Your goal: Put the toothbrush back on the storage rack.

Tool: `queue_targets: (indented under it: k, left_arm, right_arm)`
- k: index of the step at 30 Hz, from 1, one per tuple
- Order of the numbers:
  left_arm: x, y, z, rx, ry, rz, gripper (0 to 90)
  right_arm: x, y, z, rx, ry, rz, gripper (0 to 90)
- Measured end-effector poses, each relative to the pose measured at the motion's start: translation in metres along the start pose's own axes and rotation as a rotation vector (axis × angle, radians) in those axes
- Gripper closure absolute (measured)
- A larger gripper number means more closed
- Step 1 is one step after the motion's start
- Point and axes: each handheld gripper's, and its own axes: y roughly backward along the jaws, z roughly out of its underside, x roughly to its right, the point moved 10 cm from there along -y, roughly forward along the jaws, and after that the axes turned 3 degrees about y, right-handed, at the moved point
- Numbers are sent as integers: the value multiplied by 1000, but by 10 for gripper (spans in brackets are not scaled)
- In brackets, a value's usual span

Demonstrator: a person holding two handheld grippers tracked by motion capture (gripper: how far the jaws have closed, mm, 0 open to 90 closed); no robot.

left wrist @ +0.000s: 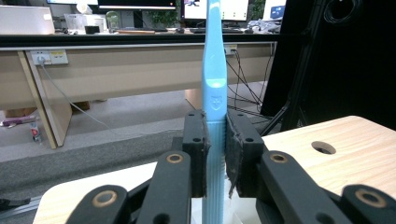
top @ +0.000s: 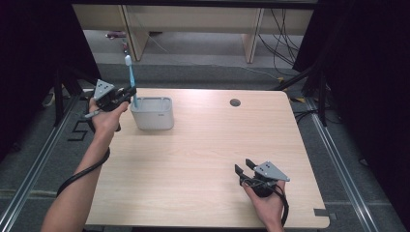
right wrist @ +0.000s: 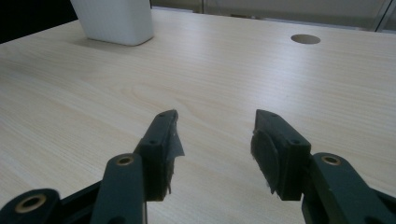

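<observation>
Toothbrush (left wrist: pixel 214 93) upright, clamped between left tongs (left wrist: pixel 215 140), over holder (top: pixel 152 113)

High overhead; 2 low claw-mounted views

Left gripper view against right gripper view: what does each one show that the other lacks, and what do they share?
The left gripper view alone has the left gripper shut on an upright light blue toothbrush, with desks and cables behind. The right gripper view alone has the right gripper, jaws apart with nothing between them, low over the wood, and the side wall of the white holder. Both share the wooden table and its round cable hole.
</observation>
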Motion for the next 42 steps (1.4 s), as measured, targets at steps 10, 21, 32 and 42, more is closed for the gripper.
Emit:
queue_targets:
  k: [10, 21, 32, 42]
  left_arm:
    - [-11, -6, 8, -14, -3, -21, 783]
    - [-16, -13, 15, -22, 0, -32, 783]
    - [-18, -15, 22, -39, 1, -40, 783]
    - [-21, -15, 29, -67, 7, -43, 782]
  right_arm:
    - [-2, -1, 0, 0, -5, -15, 507]
    - [-3, -2, 0, 3, -2, -9, 507]
    - [-5, -2, 1, -7, -18, -20, 507]
    - [-4, -2, 2, -5, -7, -17, 507]
